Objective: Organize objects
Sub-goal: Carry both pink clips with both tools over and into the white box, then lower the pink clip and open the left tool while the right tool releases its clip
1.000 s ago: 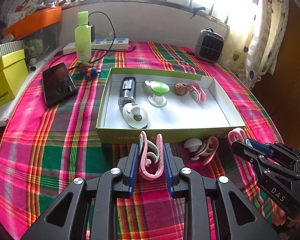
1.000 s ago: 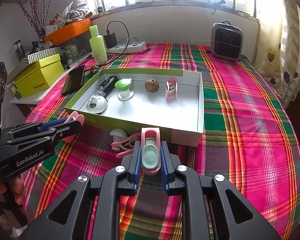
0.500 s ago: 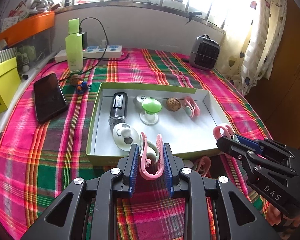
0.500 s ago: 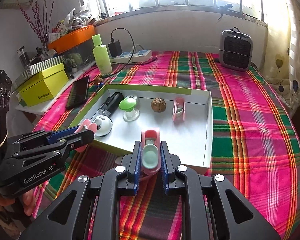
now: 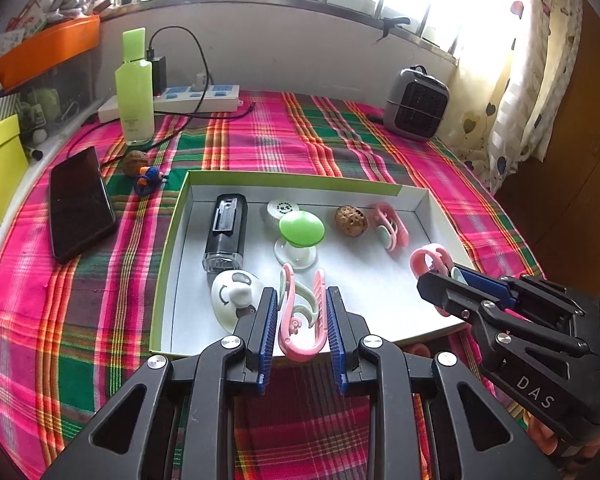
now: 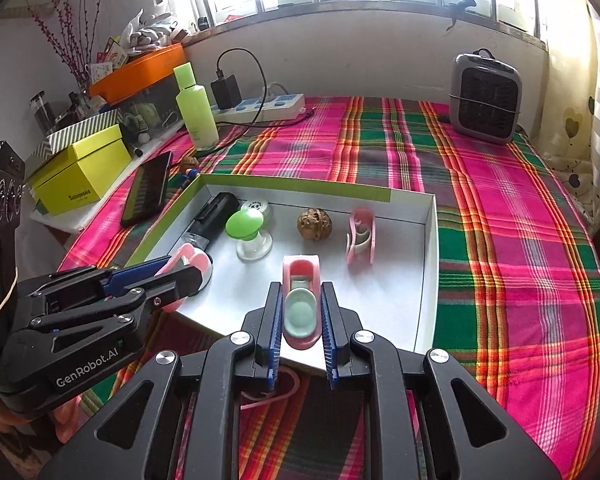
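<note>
A shallow green-and-white box [image 5: 172,240] [image 6: 430,240] lies on the plaid cloth. It holds a black cylinder [image 5: 226,232], a white round piece [image 5: 232,296], a green-topped holder [image 5: 300,232] [image 6: 246,226], a walnut [image 5: 351,220] [image 6: 314,224] and a pink clip [image 5: 390,228] [image 6: 362,236]. My left gripper [image 5: 300,312] [image 6: 180,268] is shut on a pink clip [image 5: 300,316] above the box's near edge. My right gripper [image 6: 300,312] [image 5: 440,276] is shut on another pink clip [image 6: 300,304] [image 5: 430,258] above the box's near part.
A black phone [image 5: 78,204], a walnut [image 5: 134,162] and a small blue toy [image 5: 148,180] lie left of the box. A green bottle [image 5: 134,92], power strip [image 5: 196,98] and grey heater [image 5: 416,106] stand at the back. A yellow box [image 6: 76,176] sits far left.
Both grippers have moved forward with their pink clips, from in front of the box to above its near edge and floor. The objects in the box have not moved.
</note>
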